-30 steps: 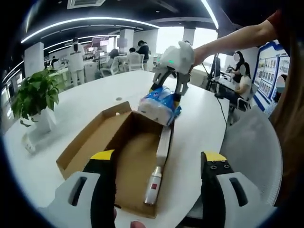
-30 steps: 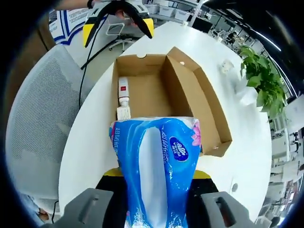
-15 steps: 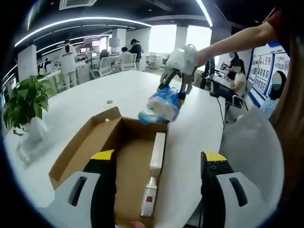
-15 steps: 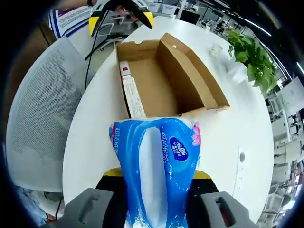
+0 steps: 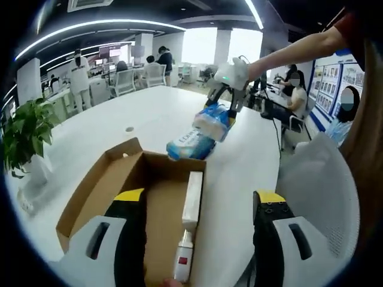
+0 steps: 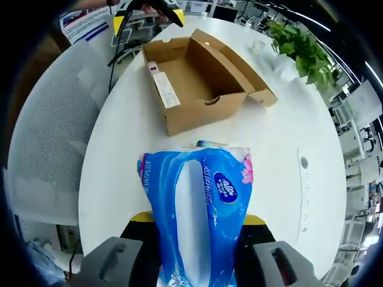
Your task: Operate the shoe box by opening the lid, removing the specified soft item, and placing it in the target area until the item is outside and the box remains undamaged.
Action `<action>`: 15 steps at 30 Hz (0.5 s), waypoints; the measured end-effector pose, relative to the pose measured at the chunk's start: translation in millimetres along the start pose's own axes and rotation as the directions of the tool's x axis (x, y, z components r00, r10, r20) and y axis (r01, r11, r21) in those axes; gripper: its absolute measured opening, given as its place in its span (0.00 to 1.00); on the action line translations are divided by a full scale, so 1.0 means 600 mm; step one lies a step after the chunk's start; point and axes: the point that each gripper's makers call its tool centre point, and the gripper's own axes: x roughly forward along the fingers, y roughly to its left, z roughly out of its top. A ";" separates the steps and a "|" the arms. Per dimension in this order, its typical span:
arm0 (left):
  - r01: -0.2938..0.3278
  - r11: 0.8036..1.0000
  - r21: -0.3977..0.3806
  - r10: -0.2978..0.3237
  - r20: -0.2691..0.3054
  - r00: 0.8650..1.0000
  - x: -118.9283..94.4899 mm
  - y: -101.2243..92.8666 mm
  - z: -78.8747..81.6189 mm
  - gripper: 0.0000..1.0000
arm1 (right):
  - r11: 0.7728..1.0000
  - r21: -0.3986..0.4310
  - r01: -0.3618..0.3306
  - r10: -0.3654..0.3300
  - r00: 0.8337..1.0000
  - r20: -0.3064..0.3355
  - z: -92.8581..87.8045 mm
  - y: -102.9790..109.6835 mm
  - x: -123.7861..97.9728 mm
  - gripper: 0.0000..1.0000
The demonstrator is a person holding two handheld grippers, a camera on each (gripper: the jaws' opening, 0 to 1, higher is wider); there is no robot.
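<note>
The right hand-held gripper (image 6: 194,224) was clamped on the blue tissue pack (image 6: 195,209), its jaws pressed against the pack's two sides; in the left gripper view the same right hand-held gripper (image 5: 222,104) held the tissue pack (image 5: 200,134) in the air, tilted, above the white surface (image 5: 108,128) and just beyond the far end of the shoe box (image 5: 140,194); the pack was wholly outside the box; the shoe box (image 6: 200,75) lay open on the surface (image 6: 275,149) near its edge beside a grey mesh chair (image 6: 51,149), lid folded back along one long side; a small white bottle with a red label (image 5: 182,266) and a long white carton (image 5: 192,194) lay inside against one wall; the left hand-held gripper (image 5: 197,200) hovered over the near end of the box, jaws spread wide and holding nothing; a potted plant (image 5: 24,134) stood toward the far edge of the surface, well apart from the box
</note>
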 end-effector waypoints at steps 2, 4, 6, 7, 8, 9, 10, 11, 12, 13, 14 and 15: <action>0.002 1.000 0.001 -0.002 -0.003 1.000 0.004 0.002 0.000 0.72 | 1.000 0.007 0.001 -0.001 1.000 -0.003 -0.014 -0.001 -0.001 0.43; 0.003 1.000 0.000 -0.003 -0.006 1.000 0.008 0.002 0.001 0.72 | 1.000 0.013 0.002 -0.002 1.000 -0.006 -0.026 -0.003 -0.003 0.43; 0.003 1.000 0.001 -0.003 -0.009 1.000 0.010 0.001 0.002 0.72 | 1.000 0.023 0.003 -0.003 1.000 -0.010 -0.039 -0.005 -0.004 0.43; 0.002 1.000 0.001 -0.002 -0.010 1.000 0.011 0.001 0.003 0.72 | 1.000 0.025 0.004 -0.003 1.000 -0.012 -0.045 -0.006 -0.005 0.43; 0.003 1.000 0.000 -0.003 -0.011 1.000 0.012 0.001 0.003 0.72 | 1.000 0.028 0.005 -0.004 1.000 -0.015 -0.051 -0.007 -0.006 0.43; 0.002 1.000 0.001 -0.002 -0.012 1.000 0.012 0.000 0.003 0.72 | 0.999 0.035 0.006 -0.005 1.000 -0.017 -0.060 -0.010 -0.008 0.43; 0.002 1.000 0.002 -0.002 -0.013 1.000 0.013 0.000 0.003 0.72 | 0.999 0.038 0.007 -0.007 1.000 -0.019 -0.064 -0.011 -0.009 0.43; 0.002 1.000 0.001 -0.002 -0.015 1.000 0.013 0.000 0.004 0.72 | 0.999 0.041 0.007 -0.007 1.000 -0.020 -0.069 -0.012 -0.010 0.43; 0.002 1.000 0.001 -0.002 -0.015 1.000 0.013 0.000 0.004 0.72 | 0.999 0.043 0.007 -0.006 1.000 -0.022 -0.077 -0.013 -0.011 0.43; 0.001 1.000 0.001 0.000 -0.016 1.000 0.013 -0.001 0.005 0.72 | 0.999 0.044 0.008 -0.007 1.000 -0.026 -0.082 -0.015 -0.012 0.43; -0.001 1.000 0.001 0.001 -0.017 1.000 0.013 -0.001 0.005 0.72 | 0.999 0.049 0.011 -0.009 1.000 -0.029 -0.090 -0.017 -0.013 0.43; -0.003 1.000 -0.001 0.002 -0.019 1.000 0.013 0.000 0.005 0.72 | 0.999 0.054 0.010 -0.009 1.000 -0.029 -0.095 -0.019 -0.013 0.43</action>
